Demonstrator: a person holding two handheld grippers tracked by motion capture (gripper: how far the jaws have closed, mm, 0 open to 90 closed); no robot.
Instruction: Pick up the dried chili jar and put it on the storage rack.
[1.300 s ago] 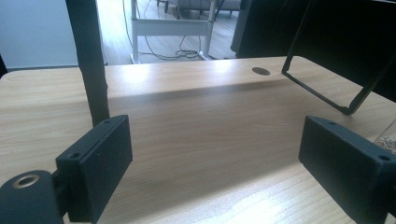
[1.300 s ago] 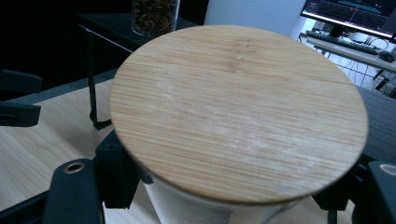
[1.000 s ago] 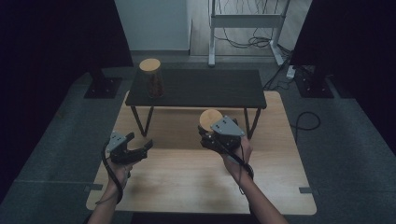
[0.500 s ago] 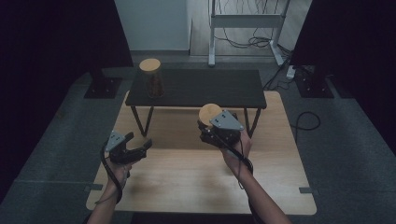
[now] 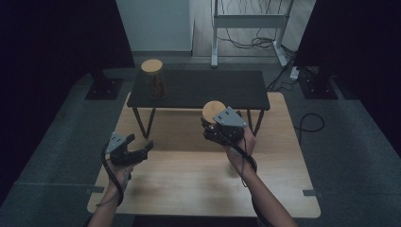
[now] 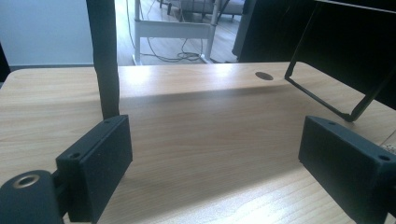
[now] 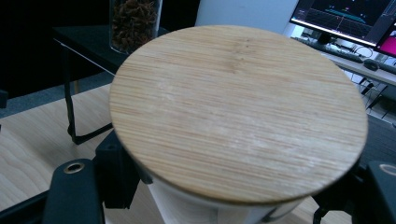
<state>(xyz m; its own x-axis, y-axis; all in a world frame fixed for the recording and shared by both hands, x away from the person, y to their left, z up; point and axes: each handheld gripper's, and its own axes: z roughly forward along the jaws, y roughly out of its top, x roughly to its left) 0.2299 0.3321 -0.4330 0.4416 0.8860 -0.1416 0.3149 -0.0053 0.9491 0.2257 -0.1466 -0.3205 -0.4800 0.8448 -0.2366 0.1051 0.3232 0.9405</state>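
Right hand-held gripper (image 5: 215, 126) pinching jar (image 7: 224, 205) below bamboo lid (image 7: 238, 109), held above counter (image 5: 189, 179) near black shelf (image 5: 203, 90). Left hand-held gripper (image 5: 139, 150) spread, nothing between jaws.

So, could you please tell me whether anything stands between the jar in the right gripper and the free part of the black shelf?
Nothing visible does. The right gripper holds the bamboo-lidded jar just before the black shelf, whose only load, the other jar, stands at its far left end.
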